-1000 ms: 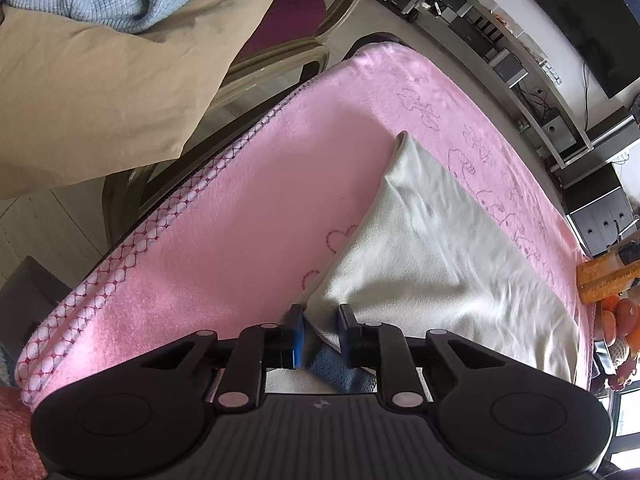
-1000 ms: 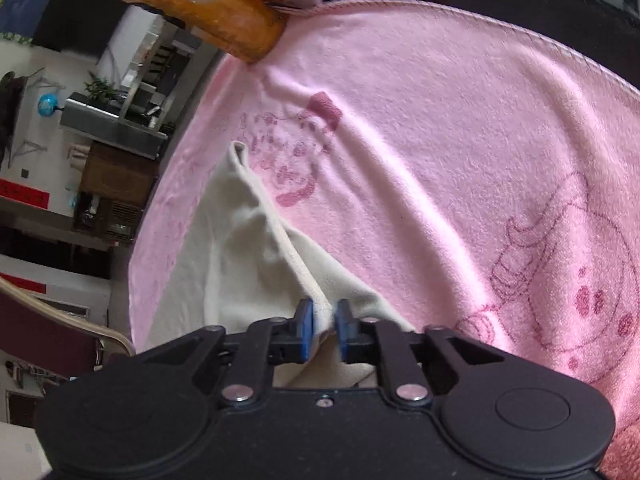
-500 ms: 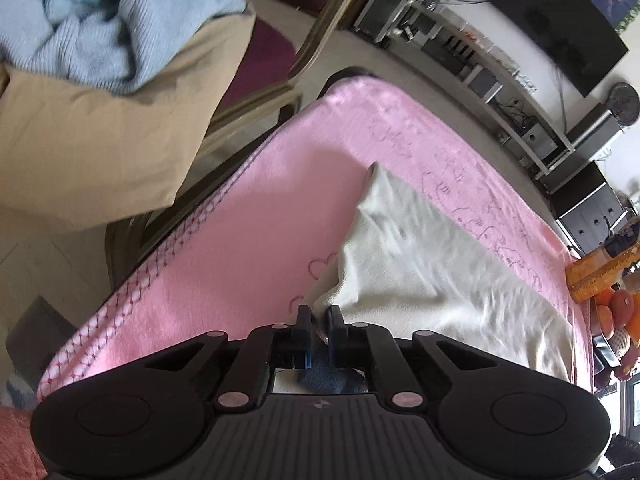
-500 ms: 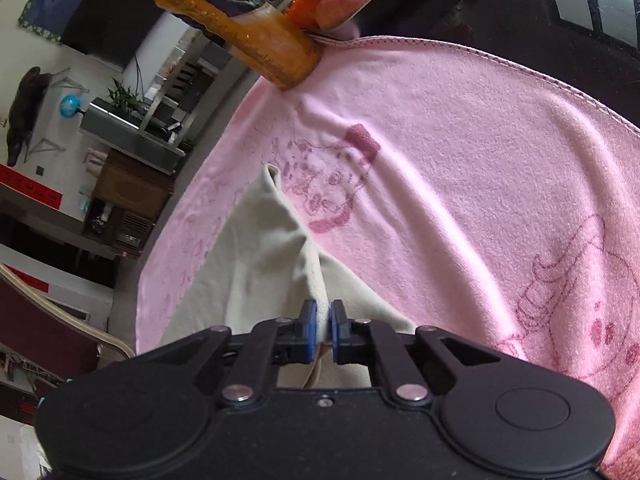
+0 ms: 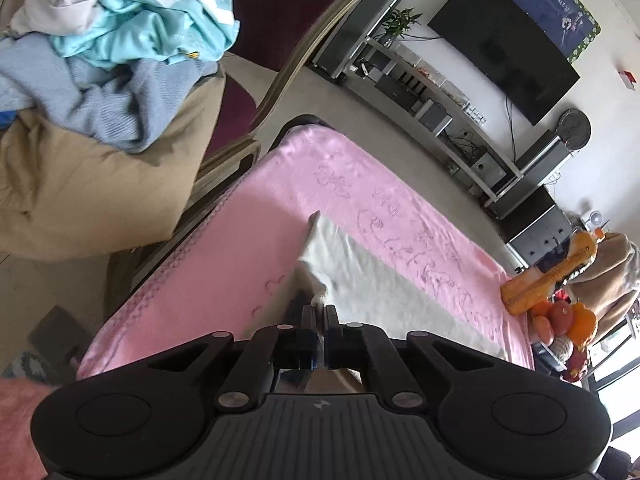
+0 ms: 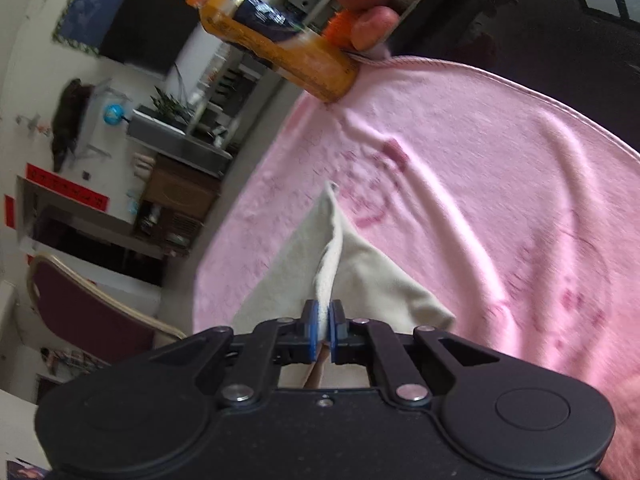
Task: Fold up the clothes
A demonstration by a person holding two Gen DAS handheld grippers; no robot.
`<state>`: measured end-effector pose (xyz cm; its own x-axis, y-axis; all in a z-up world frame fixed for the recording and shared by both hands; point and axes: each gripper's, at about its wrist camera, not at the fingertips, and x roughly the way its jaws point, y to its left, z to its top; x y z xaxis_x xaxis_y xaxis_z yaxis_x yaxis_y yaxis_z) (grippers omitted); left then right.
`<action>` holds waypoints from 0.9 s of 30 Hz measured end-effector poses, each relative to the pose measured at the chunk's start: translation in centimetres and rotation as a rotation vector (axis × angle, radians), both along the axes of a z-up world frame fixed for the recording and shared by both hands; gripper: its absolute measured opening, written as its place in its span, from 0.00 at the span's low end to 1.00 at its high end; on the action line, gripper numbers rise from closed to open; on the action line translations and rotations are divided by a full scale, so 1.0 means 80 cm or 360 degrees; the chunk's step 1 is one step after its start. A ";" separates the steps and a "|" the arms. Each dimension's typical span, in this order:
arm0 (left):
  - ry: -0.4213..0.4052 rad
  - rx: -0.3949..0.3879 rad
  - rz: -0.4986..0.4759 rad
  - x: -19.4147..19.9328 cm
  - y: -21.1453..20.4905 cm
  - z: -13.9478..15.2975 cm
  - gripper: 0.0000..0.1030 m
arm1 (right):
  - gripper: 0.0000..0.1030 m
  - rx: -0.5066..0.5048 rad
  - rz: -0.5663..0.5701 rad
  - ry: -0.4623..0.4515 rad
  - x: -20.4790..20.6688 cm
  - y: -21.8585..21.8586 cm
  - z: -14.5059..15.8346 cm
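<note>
1. Looking along the left gripper [image 5: 319, 316], its jaws were clamped on a corner of the cream garment [image 5: 384, 288], which lay across the pink blanket [image 5: 240, 232].
2. Seen from the right gripper [image 6: 324, 320], its jaws pinched another raised edge; a fold seemed underway, calling for both edges to travel together.

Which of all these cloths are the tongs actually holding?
The cream cloth on the pink blanket. Both left tongs and right tongs pinch its edge; the heaped clothes lie untouched aside.
</note>
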<state>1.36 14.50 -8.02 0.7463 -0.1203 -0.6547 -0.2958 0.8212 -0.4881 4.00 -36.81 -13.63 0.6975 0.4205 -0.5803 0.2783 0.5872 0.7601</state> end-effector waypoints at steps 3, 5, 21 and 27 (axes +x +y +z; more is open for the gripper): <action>0.0104 0.0057 0.0004 -0.002 -0.004 -0.016 0.02 | 0.06 -0.0061 0.0020 0.0079 -0.007 0.001 -0.008; 0.0174 0.0095 0.0006 -0.003 -0.007 -0.027 0.02 | 0.06 -0.0120 0.0035 0.0116 -0.007 0.004 -0.009; 0.0398 0.0619 0.0038 -0.005 -0.039 -0.050 0.03 | 0.31 -0.0663 0.0159 0.0333 -0.002 0.036 -0.014; 0.0183 0.0812 -0.0181 0.018 -0.087 -0.030 0.15 | 0.37 -0.0601 0.0155 0.0156 0.011 0.045 0.001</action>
